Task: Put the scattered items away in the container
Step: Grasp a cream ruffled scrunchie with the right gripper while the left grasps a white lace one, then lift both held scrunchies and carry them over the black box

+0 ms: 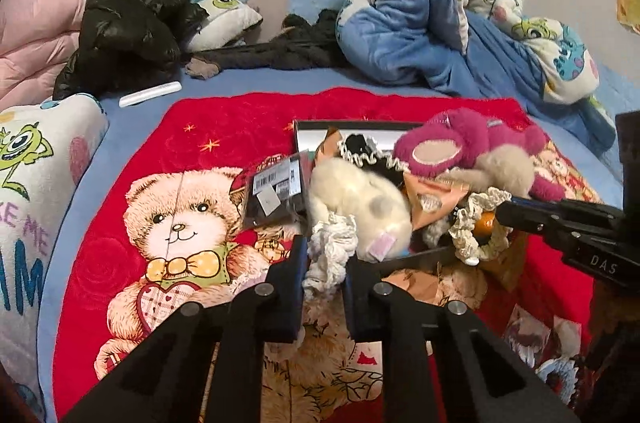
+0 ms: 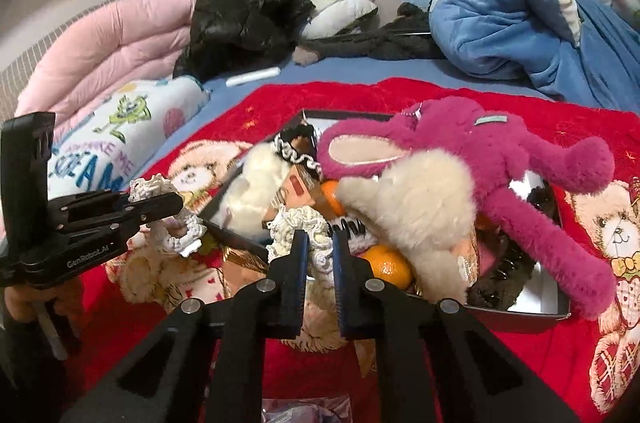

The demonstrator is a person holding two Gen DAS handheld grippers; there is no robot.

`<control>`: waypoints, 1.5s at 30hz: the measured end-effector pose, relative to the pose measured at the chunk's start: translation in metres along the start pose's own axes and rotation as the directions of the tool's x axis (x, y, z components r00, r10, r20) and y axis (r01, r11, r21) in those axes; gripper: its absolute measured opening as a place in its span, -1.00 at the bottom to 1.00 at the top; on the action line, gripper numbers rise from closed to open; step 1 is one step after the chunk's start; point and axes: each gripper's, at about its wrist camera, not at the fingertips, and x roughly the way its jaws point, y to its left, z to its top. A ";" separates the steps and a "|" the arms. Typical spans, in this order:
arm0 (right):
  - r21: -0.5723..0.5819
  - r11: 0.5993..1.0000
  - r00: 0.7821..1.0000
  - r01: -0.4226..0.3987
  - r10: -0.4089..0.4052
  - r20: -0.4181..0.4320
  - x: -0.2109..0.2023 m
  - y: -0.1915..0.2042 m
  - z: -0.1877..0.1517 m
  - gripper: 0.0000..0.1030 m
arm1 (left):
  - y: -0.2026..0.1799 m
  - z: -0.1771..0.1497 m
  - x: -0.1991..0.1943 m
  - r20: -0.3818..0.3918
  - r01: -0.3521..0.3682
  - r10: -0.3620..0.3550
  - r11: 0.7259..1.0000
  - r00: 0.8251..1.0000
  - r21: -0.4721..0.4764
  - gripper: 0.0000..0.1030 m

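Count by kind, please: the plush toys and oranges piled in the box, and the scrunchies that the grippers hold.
Plush toys: 3 (pink plush, cream plush, white plush)
Oranges: 2 (front orange, back orange)
Scrunchies: 2 (white scrunchie in left gripper, cream scrunchie in right gripper)
Total: 7

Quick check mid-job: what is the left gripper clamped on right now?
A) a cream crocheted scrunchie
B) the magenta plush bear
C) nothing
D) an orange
A: in the left wrist view the left gripper pinches a cream crocheted scrunchie between its pads, just outside the black tray; the magenta plush bear lies in the tray.
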 end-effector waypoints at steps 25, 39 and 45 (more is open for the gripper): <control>0.120 0.993 0.984 0.004 -0.025 0.179 -0.030 -0.010 0.011 -0.77 | -0.004 0.008 -0.012 0.065 -0.009 0.013 0.998 0.998 -0.067 -0.69; 0.195 0.980 0.964 0.035 -0.084 0.252 -0.038 -0.013 0.012 -0.77 | -0.033 0.006 -0.001 0.053 -0.070 0.070 0.998 0.996 -0.006 -0.69; 0.203 0.979 0.961 0.037 -0.090 0.261 -0.039 -0.014 0.011 -0.77 | -0.033 0.006 0.000 0.057 -0.071 0.072 0.997 0.996 -0.013 -0.69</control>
